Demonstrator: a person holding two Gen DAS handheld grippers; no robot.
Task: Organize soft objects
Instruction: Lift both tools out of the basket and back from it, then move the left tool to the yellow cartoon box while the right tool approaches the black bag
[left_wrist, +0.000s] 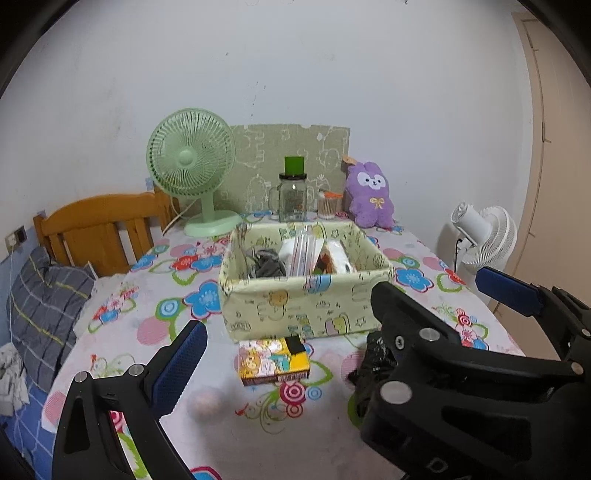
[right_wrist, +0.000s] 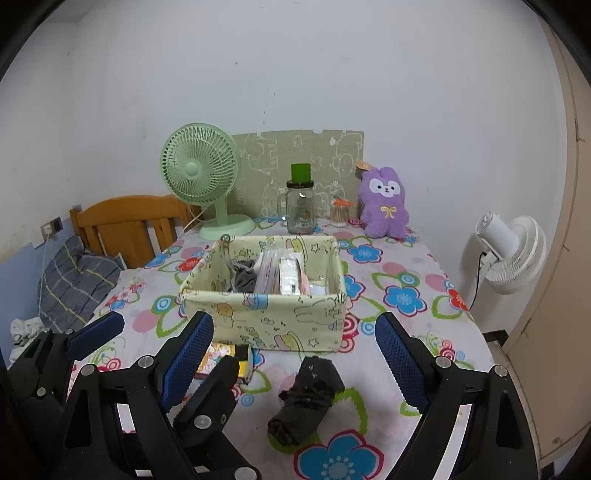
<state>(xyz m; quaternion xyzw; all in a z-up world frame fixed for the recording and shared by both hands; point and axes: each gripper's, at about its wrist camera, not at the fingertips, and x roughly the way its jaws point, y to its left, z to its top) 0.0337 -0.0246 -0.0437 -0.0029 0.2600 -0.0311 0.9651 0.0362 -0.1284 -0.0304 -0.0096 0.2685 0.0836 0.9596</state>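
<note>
A rolled black soft cloth (right_wrist: 306, 398) lies on the flowered tablecloth, in front of the pale green fabric basket (right_wrist: 266, 314). My right gripper (right_wrist: 295, 321) hangs above and just behind it, open and empty. In the left wrist view the black cloth (left_wrist: 371, 363) is mostly hidden behind the right gripper (left_wrist: 430, 282). My left gripper (left_wrist: 291, 328) stands open over a colourful small box (left_wrist: 273, 358), and its right finger is hidden. The basket (left_wrist: 303, 306) holds a grey cloth (left_wrist: 266, 264) and several packets. A purple plush (right_wrist: 384, 206) sits at the back.
A green desk fan (right_wrist: 199, 173), a glass jar with a green lid (right_wrist: 301, 210) and a swab holder (right_wrist: 339, 214) line the far edge. A white floor fan (right_wrist: 513, 251) stands to the right of the table. A wooden headboard (right_wrist: 129, 221) and a pillow are on the left.
</note>
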